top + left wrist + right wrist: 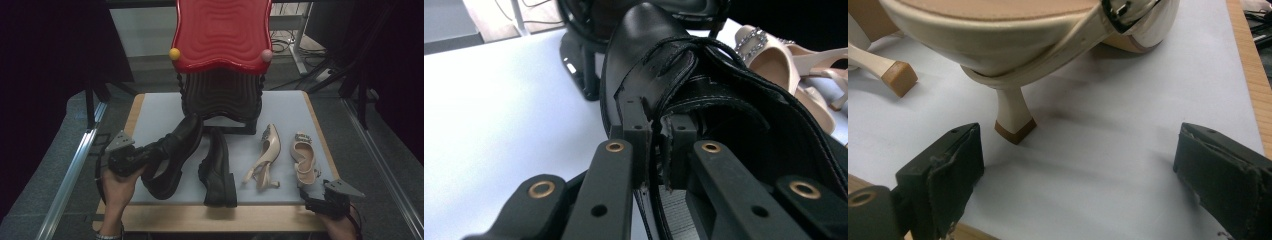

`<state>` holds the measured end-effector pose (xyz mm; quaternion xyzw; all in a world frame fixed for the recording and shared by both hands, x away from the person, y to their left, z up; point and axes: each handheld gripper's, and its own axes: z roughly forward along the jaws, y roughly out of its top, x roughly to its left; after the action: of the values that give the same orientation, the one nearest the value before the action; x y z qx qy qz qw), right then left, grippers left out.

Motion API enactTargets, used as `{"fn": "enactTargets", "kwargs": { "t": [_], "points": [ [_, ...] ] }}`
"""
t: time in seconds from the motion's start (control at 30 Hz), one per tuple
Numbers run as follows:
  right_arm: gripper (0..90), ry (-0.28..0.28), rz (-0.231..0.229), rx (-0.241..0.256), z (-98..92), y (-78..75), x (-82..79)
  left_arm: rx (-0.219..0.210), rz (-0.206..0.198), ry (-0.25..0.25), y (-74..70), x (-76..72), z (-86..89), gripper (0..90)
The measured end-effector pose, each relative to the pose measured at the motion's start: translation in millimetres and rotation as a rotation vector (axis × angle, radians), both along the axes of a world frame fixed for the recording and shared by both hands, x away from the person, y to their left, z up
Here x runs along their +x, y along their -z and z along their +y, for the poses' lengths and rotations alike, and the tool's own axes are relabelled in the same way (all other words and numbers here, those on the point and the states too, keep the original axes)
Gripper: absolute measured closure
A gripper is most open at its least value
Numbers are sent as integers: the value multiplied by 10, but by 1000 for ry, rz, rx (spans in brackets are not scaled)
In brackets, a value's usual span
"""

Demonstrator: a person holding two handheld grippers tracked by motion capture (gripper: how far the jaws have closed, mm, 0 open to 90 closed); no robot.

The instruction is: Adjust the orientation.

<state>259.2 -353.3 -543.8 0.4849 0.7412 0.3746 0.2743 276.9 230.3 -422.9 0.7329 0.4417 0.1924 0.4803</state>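
Observation:
Two black leather shoes lie on the pale mat. My left gripper is shut on the collar edge of the left black shoe; in the left gripper view the jaws pinch that leather rim. The second black shoe lies just to its right. Two beige slingback heels rest further right. My right gripper stands open just behind the right heel, its pads wide apart around bare mat, with the shoe's heel tip just ahead of them.
A tall stand with a red wavy top and a dark ribbed body occupies the back of the mat. The wooden table edge runs along the front. Metal rails flank the table on both sides.

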Motion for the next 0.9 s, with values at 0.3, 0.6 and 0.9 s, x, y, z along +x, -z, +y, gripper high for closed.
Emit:
{"fn": "enactTargets", "kwargs": {
  "t": [0.3, 0.6, 0.9],
  "points": [
    [54, -2, -1, 0, -2, 1, 1, 1, -46, -13, -50, 265, -265, 834],
    [54, -4, -2, 3, -3, 3, 3, 9, -78, -39, -138, 585, -505, 831],
    [52, -8, -2, 3, -6, 3, 4, -17, -122, -97, -206, 879, -666, 830]
  ]
}}
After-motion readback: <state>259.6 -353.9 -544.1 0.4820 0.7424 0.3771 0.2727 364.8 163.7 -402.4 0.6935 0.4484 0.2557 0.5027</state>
